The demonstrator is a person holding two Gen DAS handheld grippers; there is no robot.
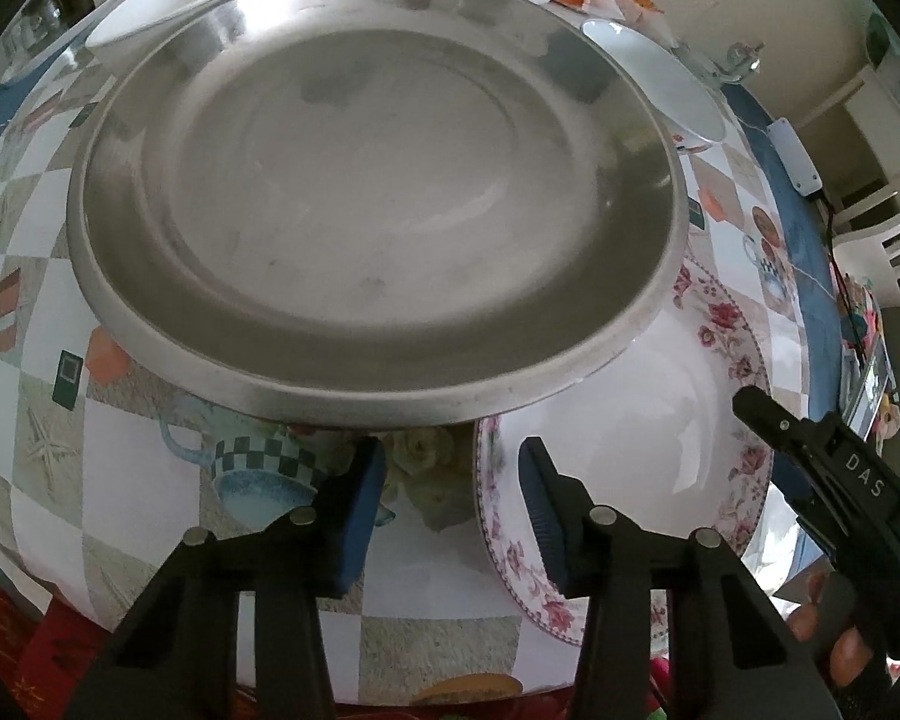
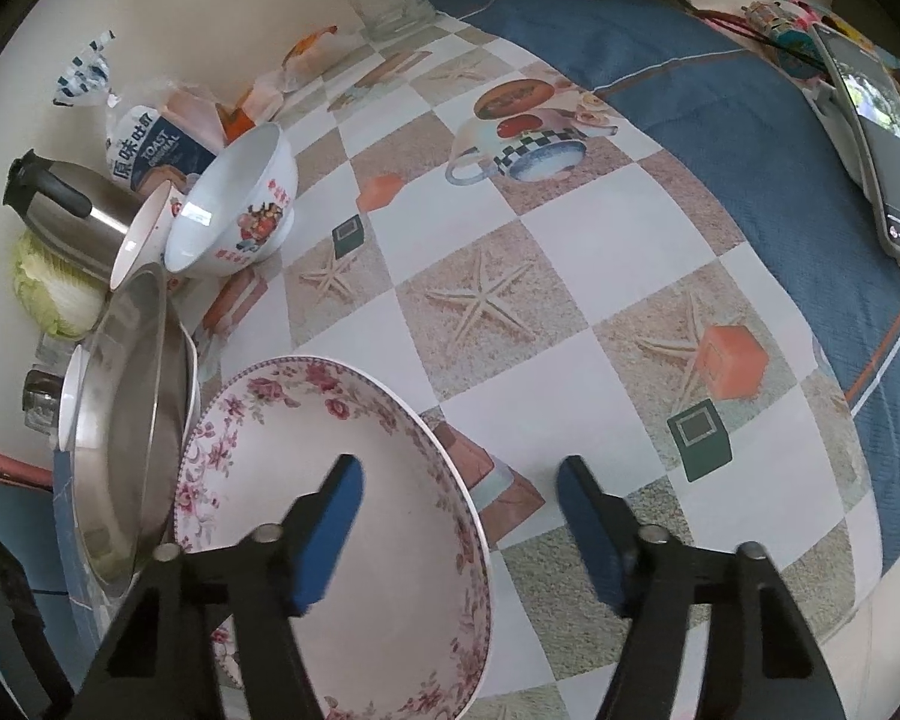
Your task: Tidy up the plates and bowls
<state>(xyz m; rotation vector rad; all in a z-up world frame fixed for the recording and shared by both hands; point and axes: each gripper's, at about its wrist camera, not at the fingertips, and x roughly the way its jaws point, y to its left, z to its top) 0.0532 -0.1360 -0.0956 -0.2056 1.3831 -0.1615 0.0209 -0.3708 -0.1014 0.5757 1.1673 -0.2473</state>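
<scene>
We note both grippers angled steeply down over the patterned tablecloth [image 2: 570, 252].

Key relation: the floral plate [image 2: 342, 516] sits under the right gripper [image 2: 459, 531]. Its near rim passes between the jaws, with the left pad over the plate's well and the right pad outside, over the cloth. The jaws stand part-open and we see neither pad pressing on the rim, so nothing is gripped. The rim runs roughly along the gripper's pointing line here, so we judge that closing would pinch it across its thickness.

Left gripper [image 1: 453, 510]: jaws likewise part-open and empty. The steel plate [image 1: 378, 198] lies just ahead of the tips, and the floral plate [image 1: 624, 438] is under and beside its right pad. The steel plate's edge overlaps the floral plate's far side in this view; whether they touch we cannot tell.

The right gripper is the nearer to a grasp on the floral plate.

Materials: the steel plate is brushed metal, round, with a raised lip and a dull sheen. The floral plate is glazed ceramic, glossy white with a pink rose border, shallow and probably slippery. White bowls [image 2: 234, 204] stand beyond, well apart.
</scene>
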